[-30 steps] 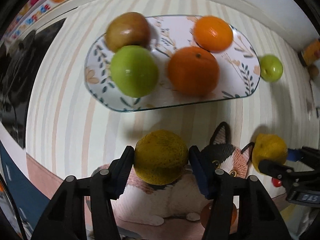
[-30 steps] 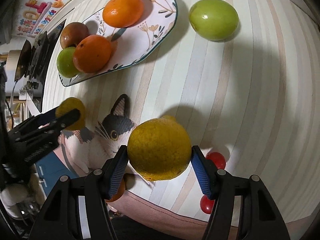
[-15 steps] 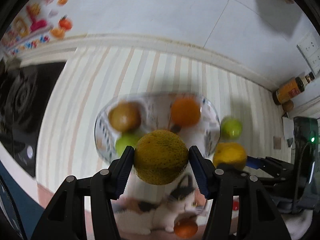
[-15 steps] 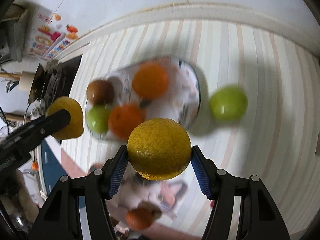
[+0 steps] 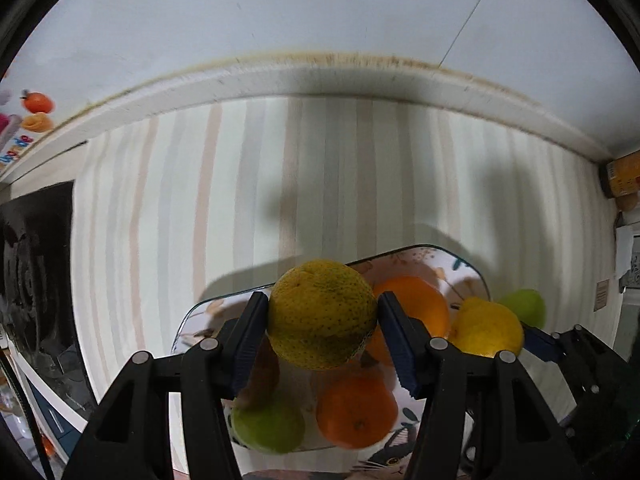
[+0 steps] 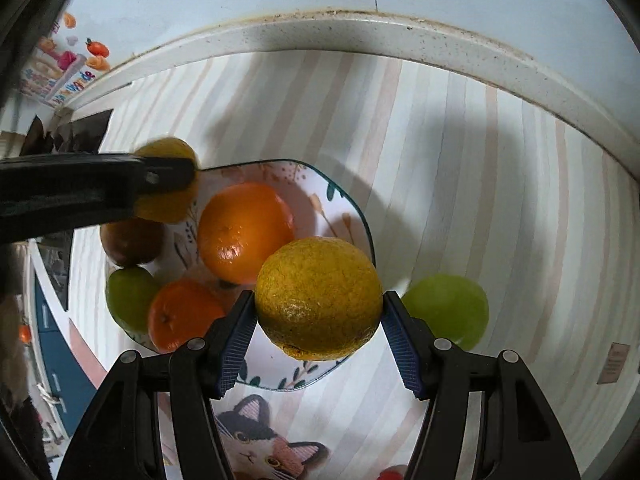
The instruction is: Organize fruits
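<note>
My left gripper is shut on a yellow-green citrus and holds it above the floral plate. My right gripper is shut on a second yellow citrus, over the plate's right side. On the plate lie two oranges, a green fruit and a brown fruit. Another green fruit lies on the striped mat to the right of the plate. The left gripper's arm and its citrus show in the right wrist view.
The striped mat runs back to a white ledge and the wall. A cat picture is on the mat's near edge. A dark stovetop lies at the left. A yellow bottle stands at the far right.
Both grippers have moved forward and lower with their citrus, and now hang over the plate. The plate fruits have not moved.
</note>
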Motion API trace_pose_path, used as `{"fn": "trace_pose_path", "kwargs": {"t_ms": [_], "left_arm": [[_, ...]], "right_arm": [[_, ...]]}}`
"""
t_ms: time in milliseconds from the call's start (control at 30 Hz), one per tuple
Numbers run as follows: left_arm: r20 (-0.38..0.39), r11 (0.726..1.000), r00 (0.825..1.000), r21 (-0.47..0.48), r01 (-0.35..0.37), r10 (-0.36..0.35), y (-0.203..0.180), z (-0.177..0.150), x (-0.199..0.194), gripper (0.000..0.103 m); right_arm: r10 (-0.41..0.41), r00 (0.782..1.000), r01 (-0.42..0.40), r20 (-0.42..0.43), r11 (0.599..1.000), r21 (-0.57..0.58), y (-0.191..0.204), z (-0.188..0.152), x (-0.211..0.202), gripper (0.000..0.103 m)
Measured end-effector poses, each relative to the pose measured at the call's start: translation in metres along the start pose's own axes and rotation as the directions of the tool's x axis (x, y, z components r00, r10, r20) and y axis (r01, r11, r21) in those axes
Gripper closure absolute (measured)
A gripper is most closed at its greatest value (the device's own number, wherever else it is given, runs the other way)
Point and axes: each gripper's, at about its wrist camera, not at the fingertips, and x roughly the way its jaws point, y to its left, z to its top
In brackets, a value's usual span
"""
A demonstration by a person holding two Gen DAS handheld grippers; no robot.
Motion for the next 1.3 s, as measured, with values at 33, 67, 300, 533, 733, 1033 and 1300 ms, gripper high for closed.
{"fn": "trace_pose_path", "kwargs": {"t_ms": [33,67,300,533,733,1033,1300], "left_arm": [[-0.013,1.0,1.0,0.0,-0.002,0.002,0.0,0.002,0.004,0.049],[-0.024,1.0,1.0,0.001,-0.005,0.005,0.001,0.003,0.008,0.049],[-0.047,1.0,0.999,0.002,-0.008,0.008,0.004,0.003,0.017,0.048],[-0.065,0.998,0.998,-0.059,0.003,-0.007,0.016,0.002,0.019,0.048],[-0.013,0.992,1.0,-0.12,0.022,-0.024,0.035,-0.008,-0.002,0.037],[0.094,0.982,0.996,-0.186,0.011,0.007,0.031,-0.061,-0.05,0.009],[0.192,0.965,0.981,-0.262,0.011,0.041,0.025,-0.132,-0.078,0.009]], "right_arm": [[0.003,1.0,-0.003,0.0,1.0,-0.002,-0.001,0.0,0.001,0.037],[0.008,1.0,-0.008,-0.004,1.0,-0.006,-0.001,-0.001,0.001,0.037],[0.074,0.997,-0.074,-0.02,0.997,0.014,-0.013,-0.002,0.004,0.037],[0.079,0.996,-0.078,-0.031,0.996,0.035,-0.017,-0.002,0.003,0.028],[0.079,0.997,-0.079,0.004,0.994,0.072,-0.023,-0.005,-0.018,0.008],[-0.025,0.999,0.025,0.024,1.0,0.006,-0.01,-0.032,-0.048,0.007],[-0.083,0.994,0.089,0.066,0.992,-0.086,0.013,-0.076,-0.077,0.006]]}}
